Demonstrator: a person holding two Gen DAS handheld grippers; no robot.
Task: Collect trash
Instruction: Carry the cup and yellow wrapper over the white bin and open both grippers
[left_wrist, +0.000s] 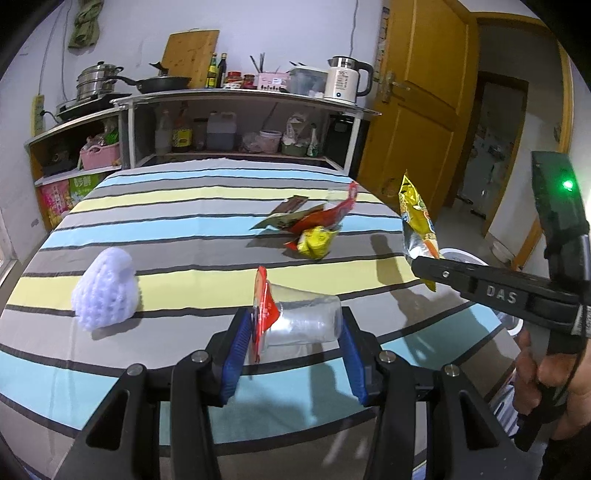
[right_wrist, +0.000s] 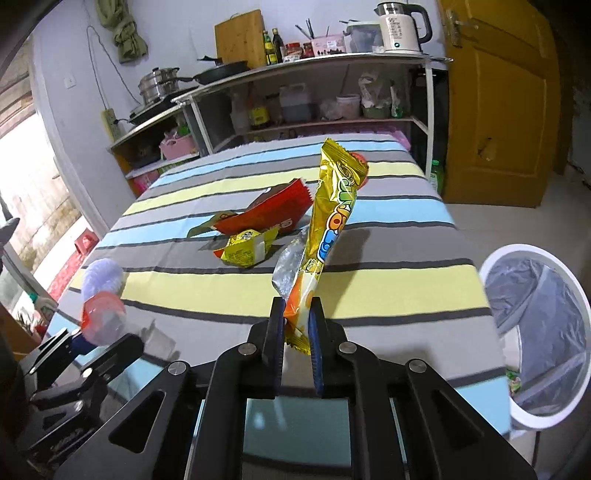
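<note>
Glossy foil wrapper (right_wrist: 334, 206), clear plastic cup (left_wrist: 303, 321), striped cloth tablecloth (left_wrist: 177, 206).

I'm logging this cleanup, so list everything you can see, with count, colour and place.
plastic cup: one, clear with a red wrapper at its mouth, between the left tongs
snack wrapper: one, yellow, held up by the right tongs
wrapper pile: several, red, yellow, brown, mid-table
foam net: one, white, left of table
tablecloth: one, striped
trash bin: one, white, right of table
kettle: one, white, on the shelf
pan: one, black, on the shelf
left tongs: shut on cup
right tongs: shut on wrapper
</note>
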